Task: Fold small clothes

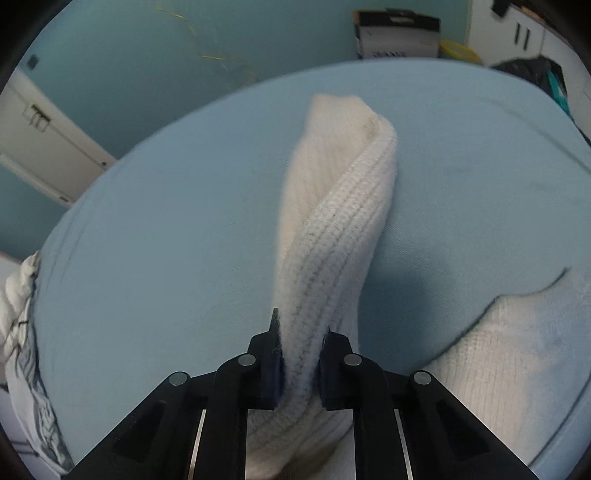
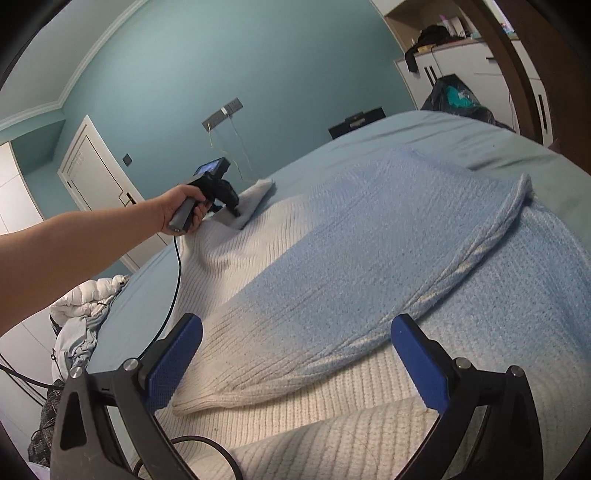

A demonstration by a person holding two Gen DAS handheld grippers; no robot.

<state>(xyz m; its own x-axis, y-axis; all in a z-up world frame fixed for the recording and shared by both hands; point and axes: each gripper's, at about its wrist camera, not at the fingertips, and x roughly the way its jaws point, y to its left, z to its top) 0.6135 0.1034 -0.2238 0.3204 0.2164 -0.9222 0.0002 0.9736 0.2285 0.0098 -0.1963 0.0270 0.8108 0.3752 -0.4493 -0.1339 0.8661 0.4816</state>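
A knit sweater (image 2: 351, 236), white fading to light blue, lies spread on the blue bed (image 2: 461, 136). One sleeve (image 2: 288, 354) lies folded across its body. My left gripper (image 1: 301, 347) is shut on the other sleeve (image 1: 340, 206), a white ribbed tube that it holds up off the bed; the cuff end points away from me. The right wrist view shows the left gripper (image 2: 236, 212) at the sweater's far left. My right gripper (image 2: 295, 354) is open and empty, its blue pads (image 2: 173, 365) on either side of the folded sleeve, just above it.
A pile of white and grey laundry (image 2: 81, 314) lies off the bed's left edge. A black box (image 1: 397, 35) stands beyond the far edge. White cabinets (image 2: 480, 70) and a dark bag (image 2: 458, 96) are at the right. A cable (image 2: 173, 288) hangs from the left gripper.
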